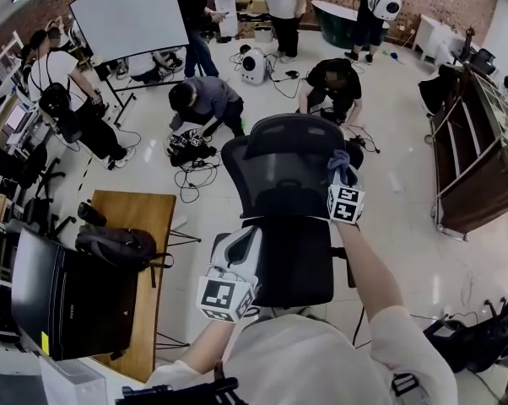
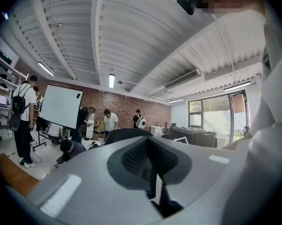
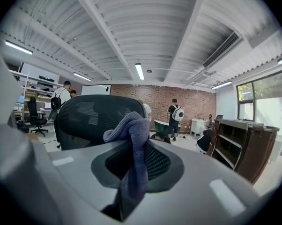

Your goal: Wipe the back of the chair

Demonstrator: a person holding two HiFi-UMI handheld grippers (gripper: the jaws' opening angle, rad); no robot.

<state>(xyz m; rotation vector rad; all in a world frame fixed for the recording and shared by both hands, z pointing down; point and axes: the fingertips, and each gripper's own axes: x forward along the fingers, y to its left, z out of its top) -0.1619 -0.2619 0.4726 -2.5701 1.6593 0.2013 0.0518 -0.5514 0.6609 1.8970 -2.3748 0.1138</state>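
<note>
A black mesh office chair (image 1: 292,251) stands right in front of me, its headrest (image 1: 279,146) farthest away. My right gripper (image 1: 340,178) is up at the right side of the headrest, shut on a blue-grey cloth (image 1: 339,164). In the right gripper view the cloth (image 3: 131,130) hangs out of the jaws of the right gripper (image 3: 134,165), with the chair's mesh (image 3: 85,121) just behind it. My left gripper (image 1: 241,236) is at the left edge of the chair back. Its jaws look shut with nothing in them in the left gripper view (image 2: 150,165), where the headrest (image 2: 124,134) shows beyond.
A wooden table (image 1: 144,213) at the left carries a black backpack (image 1: 115,245) and a black case (image 1: 64,298). Two people (image 1: 208,99) (image 1: 334,78) crouch on the floor beyond the chair among cables. A whiteboard (image 1: 127,11) stands far left, a dark wooden cabinet (image 1: 478,154) at the right.
</note>
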